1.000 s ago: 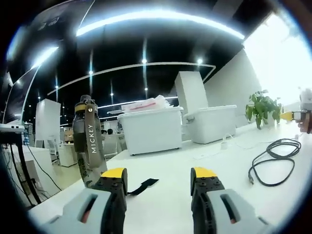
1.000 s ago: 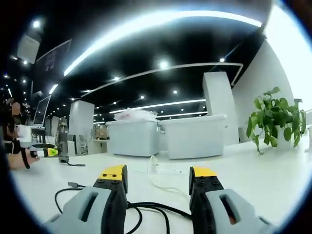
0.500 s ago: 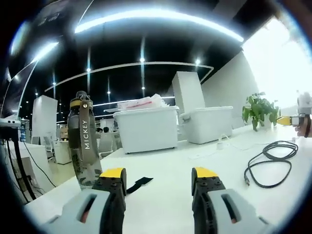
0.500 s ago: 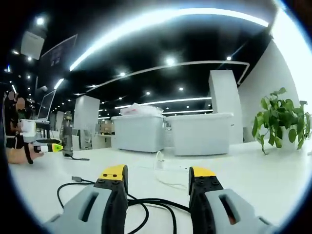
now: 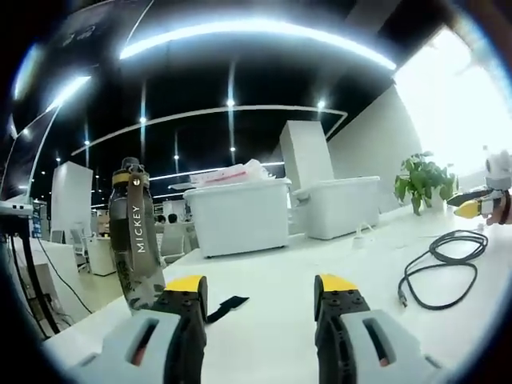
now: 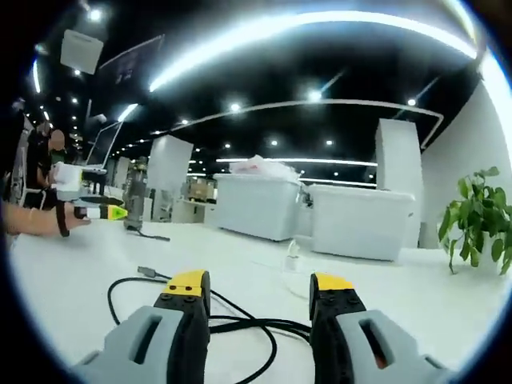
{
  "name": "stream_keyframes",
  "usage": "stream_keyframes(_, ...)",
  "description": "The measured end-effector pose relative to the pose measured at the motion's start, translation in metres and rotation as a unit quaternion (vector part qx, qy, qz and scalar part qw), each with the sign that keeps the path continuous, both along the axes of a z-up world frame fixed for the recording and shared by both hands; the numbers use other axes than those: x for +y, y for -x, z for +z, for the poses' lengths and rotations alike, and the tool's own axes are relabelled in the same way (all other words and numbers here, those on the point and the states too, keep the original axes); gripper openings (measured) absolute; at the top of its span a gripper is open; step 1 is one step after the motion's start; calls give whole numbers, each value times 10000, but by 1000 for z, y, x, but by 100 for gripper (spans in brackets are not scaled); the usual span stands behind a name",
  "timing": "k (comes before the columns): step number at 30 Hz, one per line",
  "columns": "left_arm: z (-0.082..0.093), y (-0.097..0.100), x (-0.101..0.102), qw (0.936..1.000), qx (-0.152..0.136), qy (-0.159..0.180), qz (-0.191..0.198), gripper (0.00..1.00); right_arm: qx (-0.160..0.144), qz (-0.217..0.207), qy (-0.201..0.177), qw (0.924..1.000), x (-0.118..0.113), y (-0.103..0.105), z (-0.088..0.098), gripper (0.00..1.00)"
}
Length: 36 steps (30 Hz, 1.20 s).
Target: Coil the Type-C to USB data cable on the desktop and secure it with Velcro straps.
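On a white desktop (image 5: 264,288) in an open-plan office, I hold my left gripper (image 5: 260,298) low over the surface, its yellow-tipped jaws spread with nothing between them. A black Velcro strap (image 5: 226,306) lies flat just beyond the left jaw, beside a dark water bottle (image 5: 134,248) lettered "MICKEY" that stands upright. The black data cable (image 5: 442,262) lies in a loose loop well off to the right, near my right gripper (image 5: 472,206) at the edge of the left gripper view. In the right gripper view, that gripper's jaws are likewise spread and empty, with the cable running across the desk just past them. Two white storage bins (image 6: 320,214) and a potted plant (image 6: 472,224) sit at the far side.
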<state>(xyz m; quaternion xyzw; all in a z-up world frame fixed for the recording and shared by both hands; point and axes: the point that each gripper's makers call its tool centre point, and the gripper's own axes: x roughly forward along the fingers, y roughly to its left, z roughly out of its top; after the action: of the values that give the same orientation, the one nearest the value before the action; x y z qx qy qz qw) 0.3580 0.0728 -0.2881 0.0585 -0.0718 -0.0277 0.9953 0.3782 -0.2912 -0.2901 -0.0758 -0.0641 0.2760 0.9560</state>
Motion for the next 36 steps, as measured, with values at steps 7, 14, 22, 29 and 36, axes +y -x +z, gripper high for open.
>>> stream_keyframes(7, 2, 1, -7, 9999, -42, -110, -84, 54, 754, 638, 182, 9949, 47, 2, -23, 47)
stream_keyframes(14, 2, 2, -9, 9999, -42, -78, -138, 54, 1266, 914, 215, 9875, 68, -6, -34, 35)
stream_keyframes(22, 3, 2, -14, 9997, -52, -73, -227, 54, 1628, 1137, 1060, 9743, 83, -9, -61, 31)
stream_keyframes(29, 5, 4, -13, 9997, -69, -43, -221, 54, 1826, 1249, 1355, 9658, 93, -13, -74, 26)
stream_keyframes(36, 5, 4, -15, 9996, -70, -69, -252, 54, 2149, 1177, 1287, 9609, 94, -26, -84, 18)
